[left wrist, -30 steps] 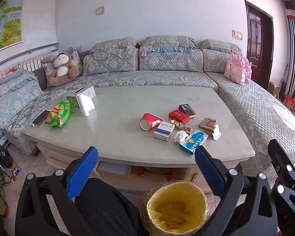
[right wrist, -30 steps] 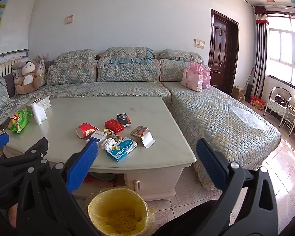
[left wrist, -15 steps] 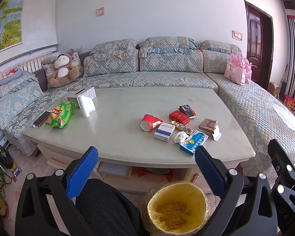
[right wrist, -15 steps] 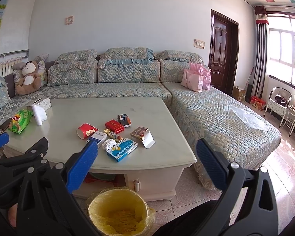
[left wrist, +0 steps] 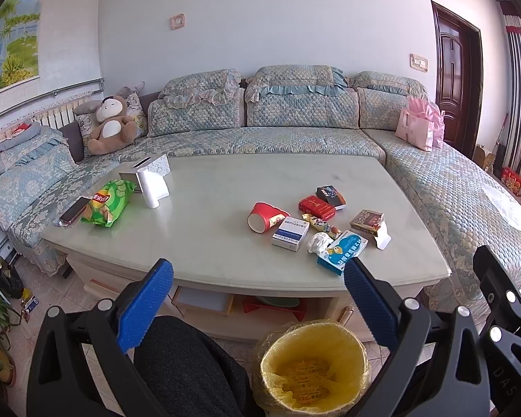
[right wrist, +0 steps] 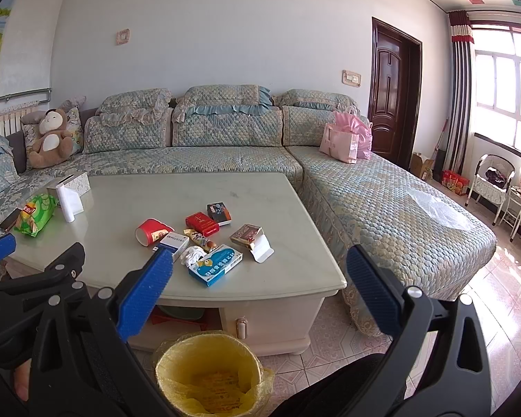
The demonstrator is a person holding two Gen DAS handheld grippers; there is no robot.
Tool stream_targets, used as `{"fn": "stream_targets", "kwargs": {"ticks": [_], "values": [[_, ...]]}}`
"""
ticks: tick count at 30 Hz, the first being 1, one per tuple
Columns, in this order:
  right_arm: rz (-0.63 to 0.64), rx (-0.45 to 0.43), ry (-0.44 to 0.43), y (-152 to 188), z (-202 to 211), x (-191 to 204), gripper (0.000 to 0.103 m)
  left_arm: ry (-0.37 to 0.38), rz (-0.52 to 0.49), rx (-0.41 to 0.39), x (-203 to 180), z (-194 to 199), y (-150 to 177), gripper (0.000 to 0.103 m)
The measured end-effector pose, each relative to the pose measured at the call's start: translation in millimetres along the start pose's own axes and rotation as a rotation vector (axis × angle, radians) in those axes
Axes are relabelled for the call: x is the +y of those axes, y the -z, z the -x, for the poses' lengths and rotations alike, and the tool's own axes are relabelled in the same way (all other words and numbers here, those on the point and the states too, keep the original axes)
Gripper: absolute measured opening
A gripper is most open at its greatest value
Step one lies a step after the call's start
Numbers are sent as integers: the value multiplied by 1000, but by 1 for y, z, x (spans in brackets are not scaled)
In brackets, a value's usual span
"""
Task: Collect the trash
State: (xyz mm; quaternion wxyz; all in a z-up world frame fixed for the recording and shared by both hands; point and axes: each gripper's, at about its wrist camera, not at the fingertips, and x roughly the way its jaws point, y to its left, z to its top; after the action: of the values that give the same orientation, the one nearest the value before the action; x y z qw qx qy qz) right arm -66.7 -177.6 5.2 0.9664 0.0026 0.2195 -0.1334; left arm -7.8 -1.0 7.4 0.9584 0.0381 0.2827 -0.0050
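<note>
Left wrist view: left gripper (left wrist: pixel 258 279) jaws wide apart, empty, short of the table (left wrist: pixel 208 243). Trash cluster sits on the table's right half — red cup (left wrist: pixel 265 216), boxes, crumpled tissue (left wrist: pixel 317 243). Bin (left wrist: pixel 311 368) on the floor below.

Right wrist view: right gripper (right wrist: pixel 258 269) jaws spread, empty. Blue box (right wrist: pixel 215 264) nearest — probably light, stiff cardboard; pinch across its short sides. Cup likely crushes easily, so grip it gently at the rim.

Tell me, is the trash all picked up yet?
Not yet. Nothing looks done: the red cup, the boxes and the crumpled tissue all lie on the table. Nothing is in hand: the left gripper and right gripper are open and empty. The yellow-lined bin waits below.
</note>
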Motion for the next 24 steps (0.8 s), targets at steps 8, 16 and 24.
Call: {"fn": "stream_targets", "kwargs": {"ticks": [8,16,24], "values": [[-1,17,-12,-1,-7,-3,98,18,-28,39,-3,-10,-4,96],[-14,23,-7,-4,-22,-13,98,47,-65,65,-1,-35,-7,96],[61,60,-44,-4,-56,-15,98,95,-71,128,10,-78,-18,96]]}}
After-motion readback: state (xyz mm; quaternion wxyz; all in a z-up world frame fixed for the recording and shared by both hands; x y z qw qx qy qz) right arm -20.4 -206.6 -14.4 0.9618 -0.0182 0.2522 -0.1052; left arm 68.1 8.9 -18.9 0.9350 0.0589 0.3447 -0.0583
